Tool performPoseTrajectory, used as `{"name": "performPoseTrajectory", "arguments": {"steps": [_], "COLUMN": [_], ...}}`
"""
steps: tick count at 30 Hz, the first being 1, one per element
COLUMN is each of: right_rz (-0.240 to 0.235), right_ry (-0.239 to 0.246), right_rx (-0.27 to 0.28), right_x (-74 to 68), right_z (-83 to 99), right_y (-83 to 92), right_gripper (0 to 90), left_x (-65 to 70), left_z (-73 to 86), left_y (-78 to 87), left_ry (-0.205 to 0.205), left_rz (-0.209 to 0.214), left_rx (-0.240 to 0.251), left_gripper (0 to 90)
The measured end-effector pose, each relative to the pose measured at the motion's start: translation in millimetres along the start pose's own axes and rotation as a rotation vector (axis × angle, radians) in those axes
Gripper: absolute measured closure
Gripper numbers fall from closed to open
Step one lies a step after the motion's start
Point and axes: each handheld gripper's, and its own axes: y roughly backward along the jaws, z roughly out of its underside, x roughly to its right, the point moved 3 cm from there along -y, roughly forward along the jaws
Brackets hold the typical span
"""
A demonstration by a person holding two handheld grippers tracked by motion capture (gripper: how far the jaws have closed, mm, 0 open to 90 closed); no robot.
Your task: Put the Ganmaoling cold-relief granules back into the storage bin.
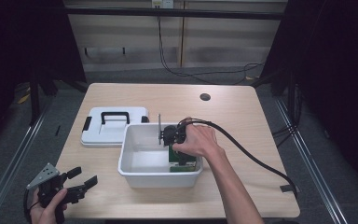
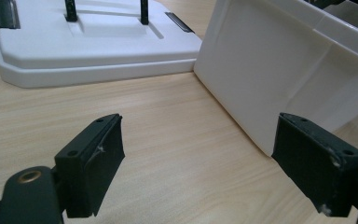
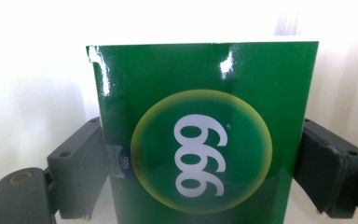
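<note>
Reaching down into the white bin (image 1: 140,173) near the surface's front edge, the right gripper (image 3: 200,154) has its fingers (image 3: 81,163) clamped on a green box (image 3: 205,130) marked "999", at the bin's right end. The left gripper (image 1: 81,179) hovers at the front left corner of the surface (image 1: 233,116), fingers (image 2: 93,163) spread apart and empty. A white lid (image 1: 114,128) with a black handle lies flat touching the bin's left rear corner.

Both arms are bare. Each black claw (image 1: 83,181) has screwed pads; the left carries a grey three-cornered plate (image 1: 43,176), the right claw (image 1: 171,140) a thick black cable (image 1: 251,156).
</note>
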Motion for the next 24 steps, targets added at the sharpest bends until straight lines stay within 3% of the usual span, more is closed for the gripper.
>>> {"name": "performPoseTrajectory", "arguments": {"steps": [8,15,24], "right_rz": [0.003,-0.009,-0.004], "right_ry": [-0.056,-0.001,-0.007], "right_rx": [0.004,0.003,0.044], "right_x": [0.8,0.1,-1.4], "right_z": [-0.5,2.6,7.2], "right_y": [0.5,2.7,16.1], "right_gripper": [13.5,9.0,8.5], "left_x": [-0.2,-0.5,0.0], "left_z": [0.0,0.1,-0.1], "left_y": [-1.3,-1.0,-0.4], "left_ry": [0.001,0.001,-0.008], "left_rz": [0.003,0.002,0.003], "left_rx": [-0.005,-0.003,-0.002], "left_gripper": [15.9,15.9,15.9]}}
